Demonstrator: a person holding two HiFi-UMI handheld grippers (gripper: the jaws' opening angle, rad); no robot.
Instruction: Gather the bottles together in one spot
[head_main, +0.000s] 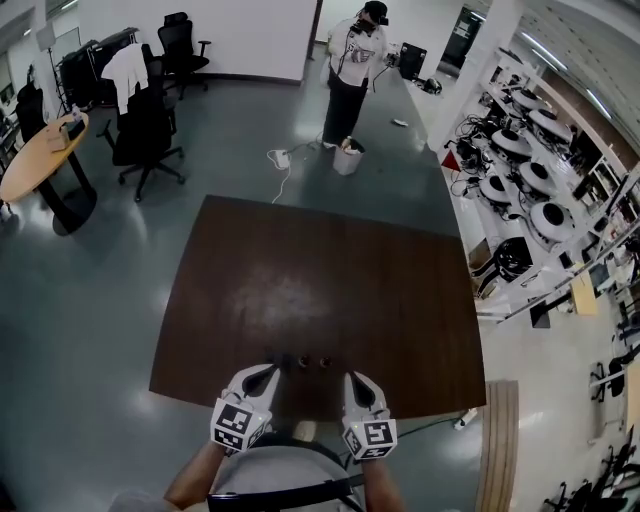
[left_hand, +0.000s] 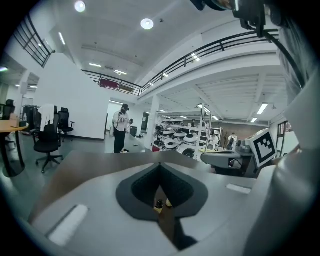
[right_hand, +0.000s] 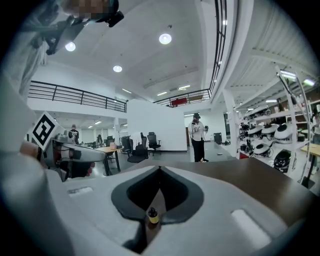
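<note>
Three small dark bottles stand close together near the front edge of the dark brown table. My left gripper hangs just left of them and my right gripper just right, both above the table edge. In the left gripper view the left gripper is shut, its jaws meeting at the tip, and two yellow-labelled bottles show below through the gap behind the tip. The right gripper is shut too, empty, with one bottle visible on the table beneath it.
A person stands beyond the table's far end beside a white bucket. Black office chairs and a round wooden table are at the left. Shelves of equipment line the right side.
</note>
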